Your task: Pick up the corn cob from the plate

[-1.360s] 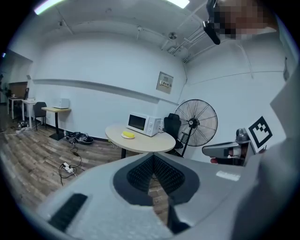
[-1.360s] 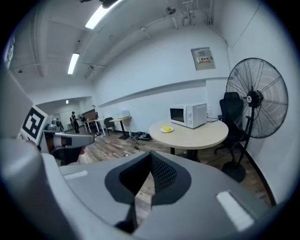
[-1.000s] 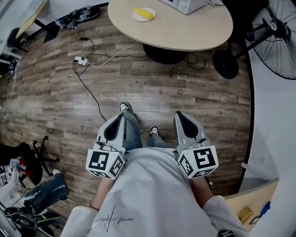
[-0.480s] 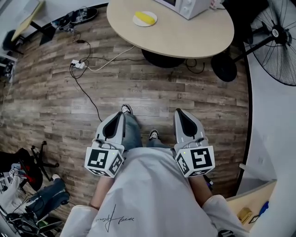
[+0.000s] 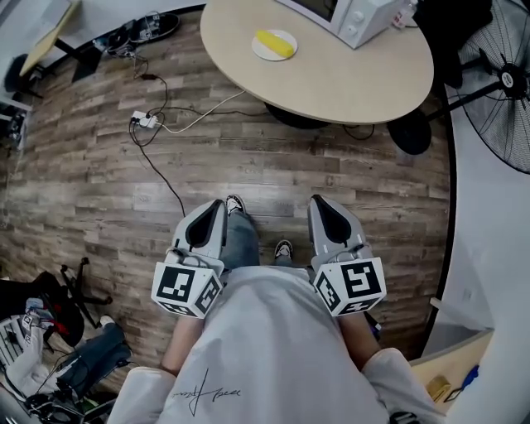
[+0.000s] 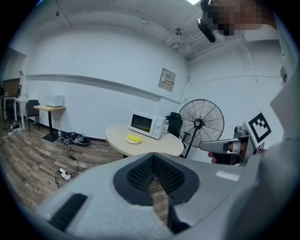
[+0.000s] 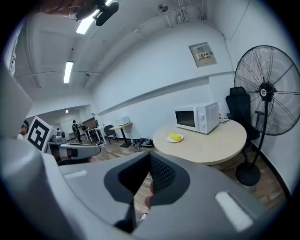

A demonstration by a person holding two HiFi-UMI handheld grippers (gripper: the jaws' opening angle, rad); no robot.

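Observation:
A yellow corn cob (image 5: 276, 42) lies on a small white plate (image 5: 262, 51) near the left edge of a round beige table (image 5: 331, 79). It is far ahead of both grippers. My left gripper (image 5: 217, 207) and right gripper (image 5: 320, 203) are held side by side at waist height over the wooden floor, pointing toward the table. Both are shut with nothing between their jaws. The left gripper view shows the corn cob (image 6: 133, 138) small beyond the left gripper (image 6: 153, 157). The right gripper view shows the corn cob (image 7: 175, 137) beyond the right gripper (image 7: 150, 158).
A white microwave (image 5: 356, 16) stands on the table behind the plate. A large pedestal fan (image 5: 507, 79) stands at the right by the wall. A power strip with cables (image 5: 146, 118) lies on the floor at the left. Shoes (image 5: 141, 29) lie at the back left.
The table with the plate has come nearer and lower in the head view as the person steps forward. Both grippers stay shut and level in front of the body.

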